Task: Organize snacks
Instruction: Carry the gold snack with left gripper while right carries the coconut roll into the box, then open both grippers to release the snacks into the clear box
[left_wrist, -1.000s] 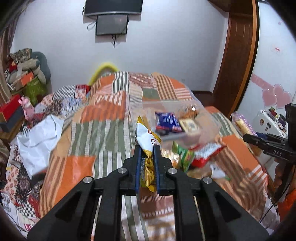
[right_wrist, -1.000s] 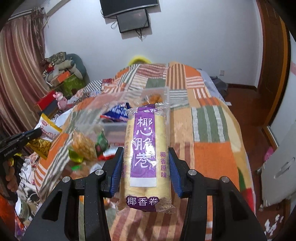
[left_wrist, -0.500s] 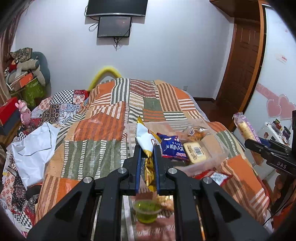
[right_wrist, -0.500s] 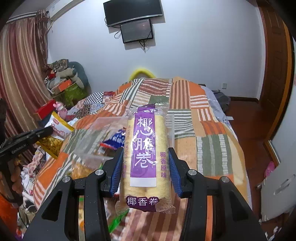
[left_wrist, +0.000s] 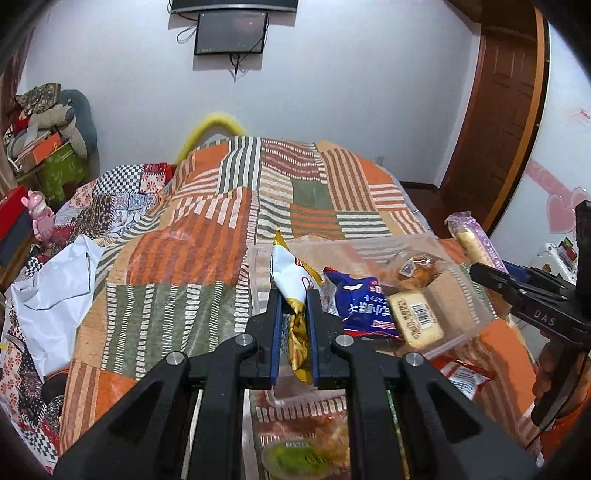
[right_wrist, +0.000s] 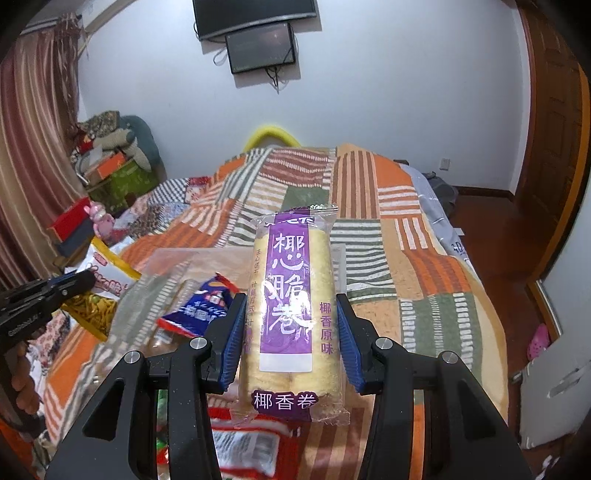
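On the patchwork bed (left_wrist: 192, 258), left to right: left claw (left_wrist: 293, 325) clamped on gold-and-white chip bag (left_wrist: 291, 273), upright, just above clear bin (left_wrist: 454, 325); right claw (right_wrist: 291, 332) gripping purple coconut roll pack (right_wrist: 295, 295), long axis pointing away, bin lying forward-left. Wall-mounted screen (left_wrist: 231, 31); wooden door (left_wrist: 495, 110) at right.

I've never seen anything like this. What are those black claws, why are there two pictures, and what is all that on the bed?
No robot here: a person holds two hand grippers, each with a fisheye camera looking along its fingers, hence two pictures. The left gripper is shut on a white-and-gold snack bag. The right gripper is shut on a purple-labelled roll pack. Below, on a patchwork blanket, stands a clear plastic box holding a blue packet and other snacks. More snacks lie loose beside it, like a green jelly cup.
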